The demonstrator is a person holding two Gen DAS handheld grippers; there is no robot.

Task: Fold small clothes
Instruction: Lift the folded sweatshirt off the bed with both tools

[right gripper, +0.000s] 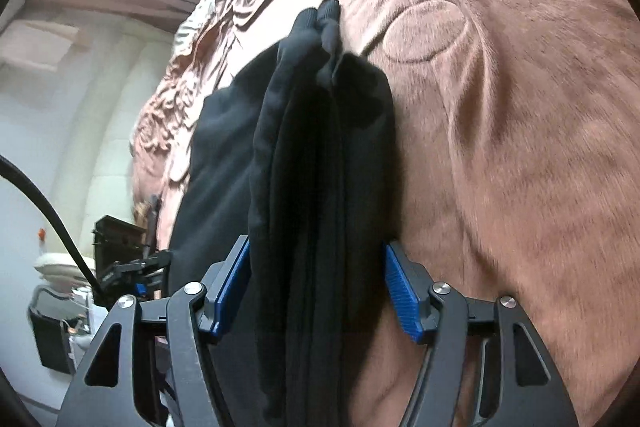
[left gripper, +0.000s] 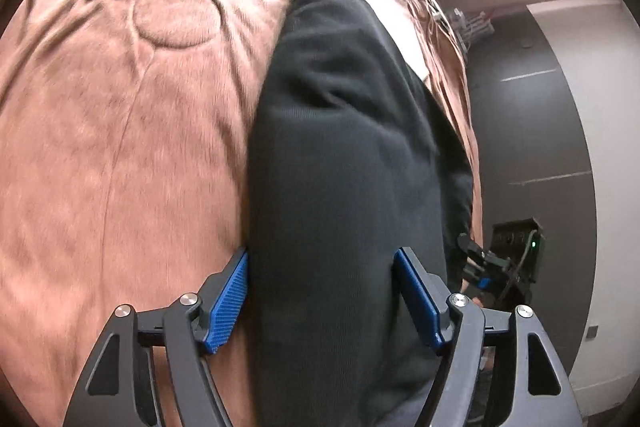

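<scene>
A black knit garment (left gripper: 344, 131) lies folded into a long strip on the brown bed cover (left gripper: 120, 131), with its ribbed hem at the far end. My left gripper (left gripper: 320, 255) stands open astride the near end of the strip, its blue pads (left gripper: 230, 301) beside the cloth and not pressing it. In the right wrist view the same garment (right gripper: 320, 155) shows several stacked layers with a bunched cuff at the top. My right gripper (right gripper: 316, 245) is open too, and the folded layers pass between its blue pads (right gripper: 402, 291). Each view catches the other gripper at the bed's edge (left gripper: 480, 267) (right gripper: 136, 267).
The brown cover (right gripper: 500, 147) is wrinkled and has a stitched round pattern (left gripper: 176, 17). The bed edge drops to a dark floor (left gripper: 532, 131) on the right of the left wrist view. A black cable (right gripper: 52, 219), a dark box (right gripper: 116, 235) and white walls stand beyond the edge.
</scene>
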